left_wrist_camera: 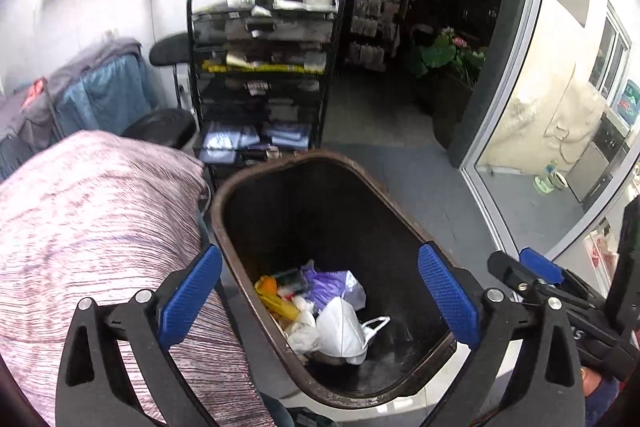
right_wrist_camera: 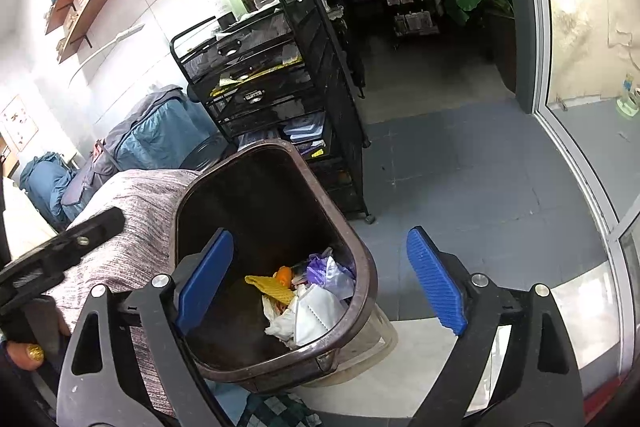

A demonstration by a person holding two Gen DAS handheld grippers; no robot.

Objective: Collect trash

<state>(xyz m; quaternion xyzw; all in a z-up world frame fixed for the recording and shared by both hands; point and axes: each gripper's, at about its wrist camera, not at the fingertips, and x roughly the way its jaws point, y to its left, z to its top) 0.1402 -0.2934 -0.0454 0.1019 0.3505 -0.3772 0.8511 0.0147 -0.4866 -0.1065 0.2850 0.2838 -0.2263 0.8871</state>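
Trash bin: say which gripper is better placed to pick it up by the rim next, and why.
Probably the right gripper. Its open jaws already straddle the near rim of the trash bin, one pad inside, one outside. The left gripper is open too, but its pads span the bin's whole mouth above the white mask.

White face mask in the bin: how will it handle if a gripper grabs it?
The white face mask looks folded and thin, so probably light and floppy. Its ear loop hangs loose and may snag neighbouring trash in the brown bin. Likely not fragile.
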